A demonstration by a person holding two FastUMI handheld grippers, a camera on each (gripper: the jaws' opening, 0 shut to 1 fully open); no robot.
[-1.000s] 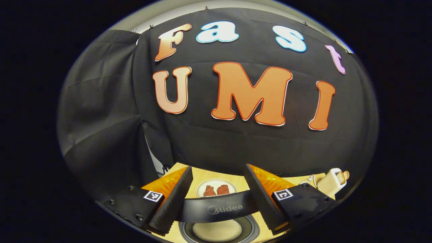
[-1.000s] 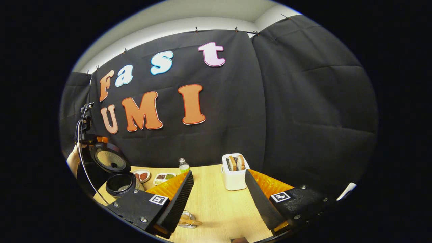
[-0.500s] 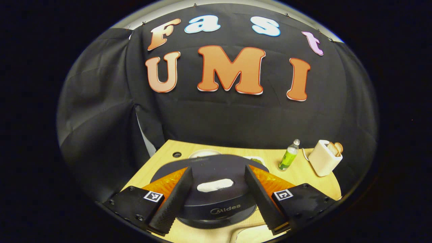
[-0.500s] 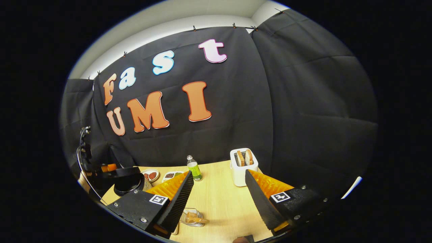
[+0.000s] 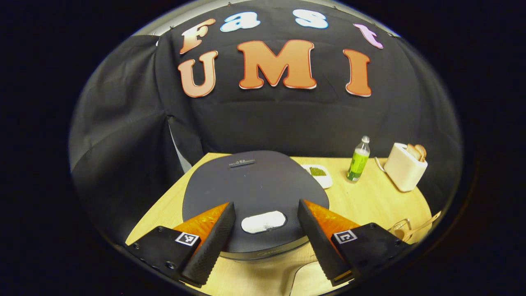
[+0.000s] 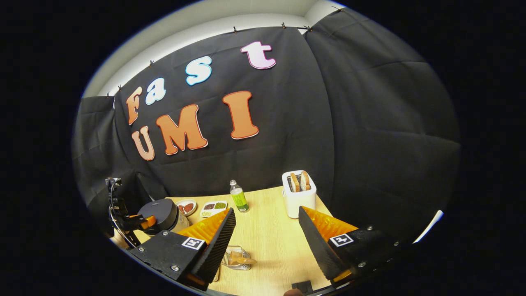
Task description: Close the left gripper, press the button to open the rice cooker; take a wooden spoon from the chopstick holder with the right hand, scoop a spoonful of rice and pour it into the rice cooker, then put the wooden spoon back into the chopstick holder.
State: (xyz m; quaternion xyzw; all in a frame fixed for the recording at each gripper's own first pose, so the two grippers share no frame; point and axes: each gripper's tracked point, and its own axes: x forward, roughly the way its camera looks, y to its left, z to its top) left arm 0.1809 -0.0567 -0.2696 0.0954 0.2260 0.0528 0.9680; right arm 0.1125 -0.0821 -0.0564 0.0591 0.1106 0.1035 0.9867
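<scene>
1. Matte dark-grey plastic makes up the rice cooker [image 5: 254,193], a round body with its domed lid down; on the lid's near edge sits a pale oval button [image 5: 263,222], smooth and slightly raised
2. That button lies straight ahead of the left tool [image 5: 266,224], between its two ribbed black fingers and a little below them; the fingers stand wide apart, holding nothing
3. By my judgement the press needs the fingers brought together first, then a short push down onto the button, whose long axis runs across the fingers' gap
4. From the cooker, the wire chopstick holder [image 6: 236,259] lies toward the right tool [image 6: 267,230], low on the pale wood table [image 6: 271,242], with the wooden spoon [image 6: 242,260] resting in it
5. Right tool is also spread wide and empty, and it is the nearer one to the holder
6. Beyond the cooker stand a green bottle [image 5: 358,160] and a cream toaster [image 5: 404,166] with bread in it
</scene>
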